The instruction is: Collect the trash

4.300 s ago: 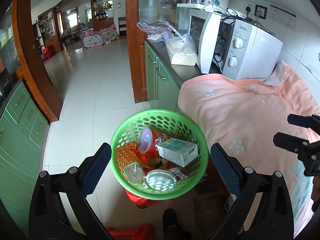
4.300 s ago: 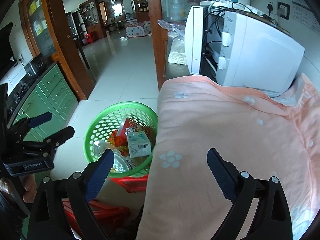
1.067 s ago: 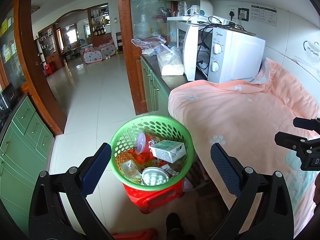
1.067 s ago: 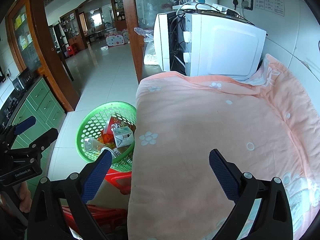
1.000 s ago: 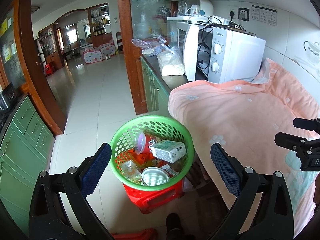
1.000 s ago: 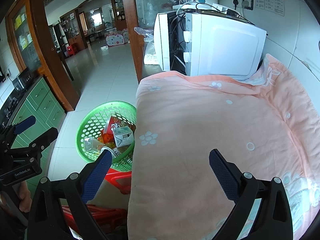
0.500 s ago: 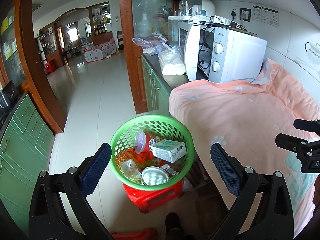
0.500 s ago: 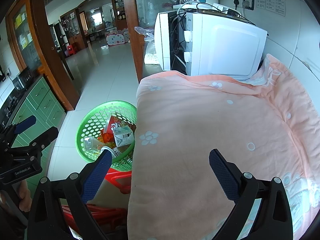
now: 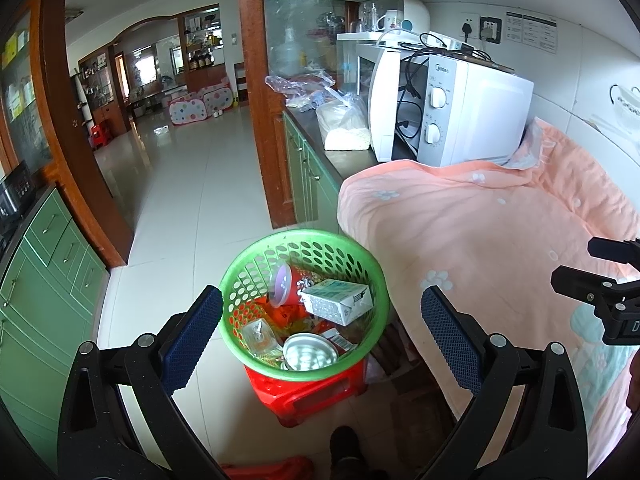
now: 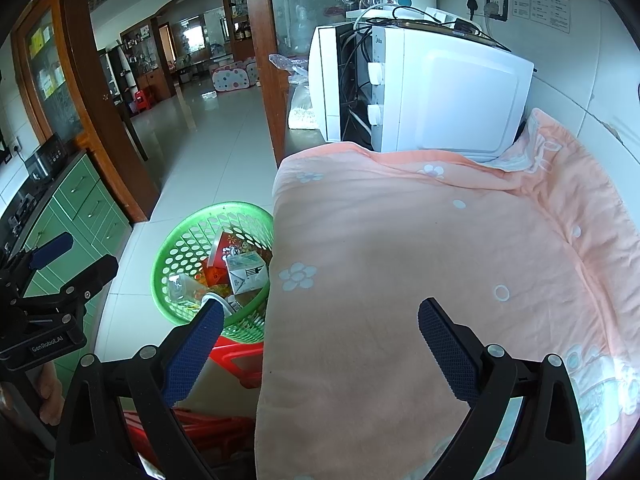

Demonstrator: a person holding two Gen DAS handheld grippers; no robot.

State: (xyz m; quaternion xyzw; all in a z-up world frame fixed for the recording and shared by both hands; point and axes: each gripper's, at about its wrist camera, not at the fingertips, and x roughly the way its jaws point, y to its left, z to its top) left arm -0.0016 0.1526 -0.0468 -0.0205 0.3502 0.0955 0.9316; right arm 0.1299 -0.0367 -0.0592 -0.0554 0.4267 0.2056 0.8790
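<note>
Trash is already sitting in the green basket [image 9: 362, 258] on the red stool [image 9: 308, 390]: a carton [image 9: 336, 302], a round tin [image 9: 310, 356] and wrappers. To its right the peach cloth [image 10: 420, 260] is showing nothing left to pick up (folds may hide something). Left gripper [image 9: 320, 322] and right gripper [image 10: 318, 340] are both hanging spread wide, gripping nothing, so collecting is looking about done.

Microwave [image 9: 460, 108]: brand "Midea" legible above upper dial. Left gripper [image 10: 48, 320] body: white lettering "GenRobot.AI". Wall notice [image 9: 530, 32] and carton [image 9: 336, 302] print: too small to read.
</note>
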